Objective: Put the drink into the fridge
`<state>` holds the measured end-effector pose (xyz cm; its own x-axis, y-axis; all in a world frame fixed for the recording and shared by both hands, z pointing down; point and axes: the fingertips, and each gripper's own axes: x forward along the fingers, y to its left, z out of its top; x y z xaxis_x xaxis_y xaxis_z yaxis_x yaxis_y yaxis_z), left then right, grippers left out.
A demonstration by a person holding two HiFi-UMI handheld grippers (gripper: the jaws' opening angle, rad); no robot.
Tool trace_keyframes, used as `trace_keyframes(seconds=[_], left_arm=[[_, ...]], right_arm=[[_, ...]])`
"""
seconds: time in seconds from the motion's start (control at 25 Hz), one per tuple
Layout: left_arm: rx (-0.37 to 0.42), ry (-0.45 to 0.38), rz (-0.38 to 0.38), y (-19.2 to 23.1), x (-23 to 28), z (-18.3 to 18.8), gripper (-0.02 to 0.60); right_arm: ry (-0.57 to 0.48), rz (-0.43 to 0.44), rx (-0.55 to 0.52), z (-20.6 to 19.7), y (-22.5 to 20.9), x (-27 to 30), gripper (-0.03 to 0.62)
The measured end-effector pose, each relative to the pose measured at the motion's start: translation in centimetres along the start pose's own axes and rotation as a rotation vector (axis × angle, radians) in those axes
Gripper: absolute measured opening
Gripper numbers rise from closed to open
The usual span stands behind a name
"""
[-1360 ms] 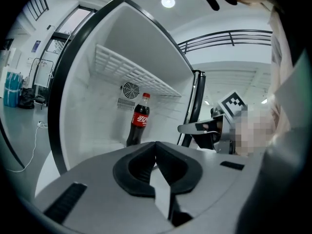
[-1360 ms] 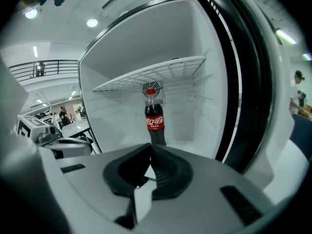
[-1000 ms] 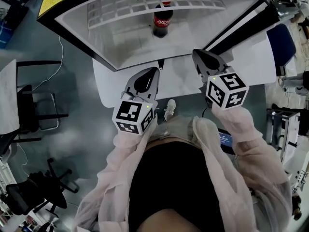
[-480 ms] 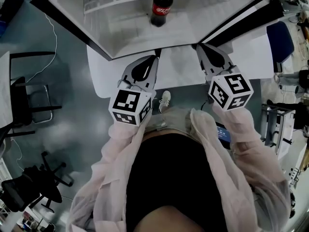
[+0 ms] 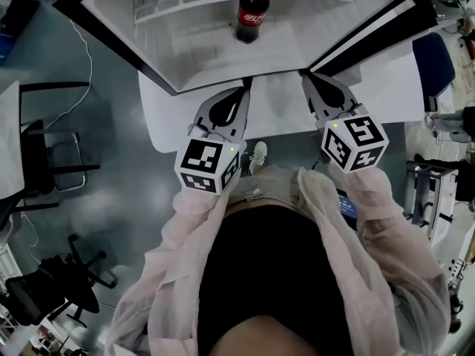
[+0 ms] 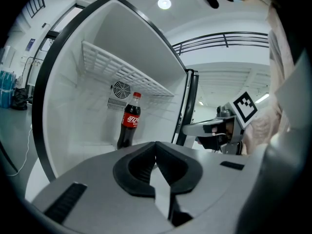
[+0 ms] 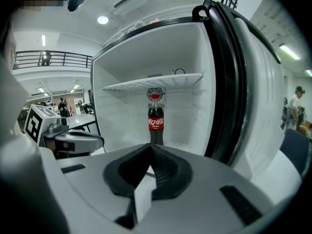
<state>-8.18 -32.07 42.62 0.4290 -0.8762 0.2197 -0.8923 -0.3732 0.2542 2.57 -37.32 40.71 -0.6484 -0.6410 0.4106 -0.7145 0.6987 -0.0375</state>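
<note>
**Both grippers closed and empty at the open fridge, bottle already inside**

Nearest, in the head view only: pale pink sheer sleeves [image 5: 185, 228] run to both tools, and a white shoe [image 5: 257, 156] shows on the grey floor between them. The grey two-jaw left gripper [image 5: 244, 89] and the matching right gripper [image 5: 303, 74] each carry a black-and-white marker cube. They point side by side at the fridge opening, apart from each other. Each gripper's own view shows its jaws pressed together with nothing between them. The head view shows only the backs of the jaws, so that reading comes from the gripper views. Each gripper view also catches the other gripper at its edge.

Further in is the white open fridge [image 5: 200, 50]. The dark cola bottle with red label and red cap [image 7: 156, 123] stands upright on the fridge's floor, toward the back and well apart from both grippers. The gripper views show a round fan grille [image 6: 121, 88] on the back wall behind the bottle and a white wire shelf [image 7: 156, 82] above it. The head view shows the shelf from above but not the grille. The white fridge door with black seal [image 7: 253, 101] stands open at the right, clearest in the right gripper view.

The head view cuts off the fridge's top, and the bottle sits near that frame's edge. The label print is too small to read. A black chair [image 5: 52, 162] stands off to the left.
</note>
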Motion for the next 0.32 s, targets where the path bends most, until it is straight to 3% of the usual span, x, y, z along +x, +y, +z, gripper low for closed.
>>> trace_keyframes(seconds=[0.32], left_arm=[[-0.01, 0.014, 0.002, -0.49, -0.26, -0.72, 0.011]], right_arm=[[0.011, 0.022, 0.012, -0.61, 0.96, -0.22, 0.009]])
